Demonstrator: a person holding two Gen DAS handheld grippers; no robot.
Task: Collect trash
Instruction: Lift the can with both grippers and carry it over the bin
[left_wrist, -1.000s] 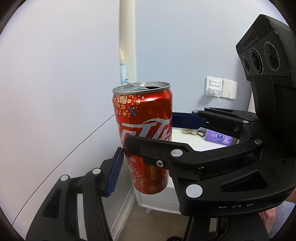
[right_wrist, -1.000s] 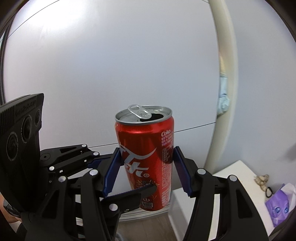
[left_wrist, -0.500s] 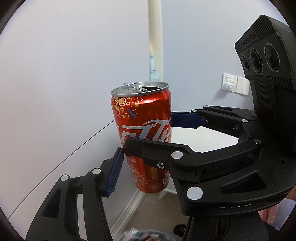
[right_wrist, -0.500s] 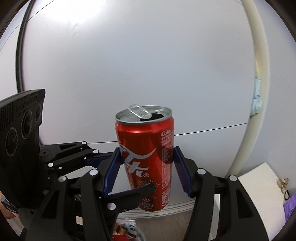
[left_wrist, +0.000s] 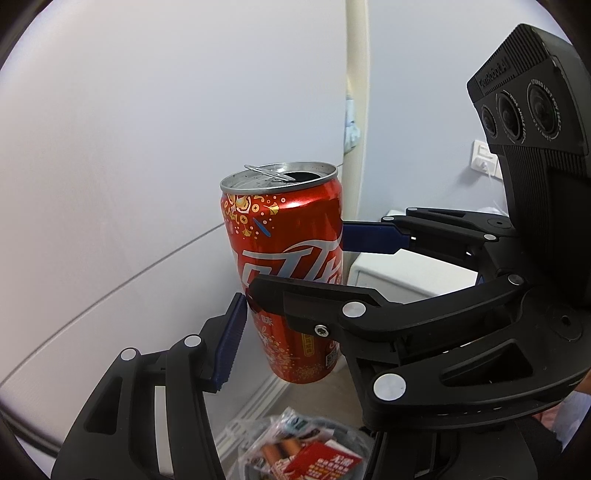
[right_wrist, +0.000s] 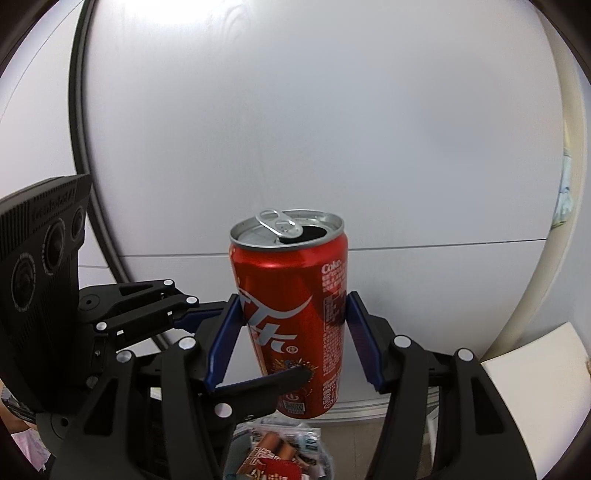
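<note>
Holding an opened red can (right_wrist: 291, 317) above a wrapper-filled bin (right_wrist: 277, 454).

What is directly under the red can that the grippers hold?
Below the red can is a trash bin with a clear bag, holding wrappers and a red packet. The bin's bottom and deeper contents are covered by that trash and by the grippers' black frames.
</note>
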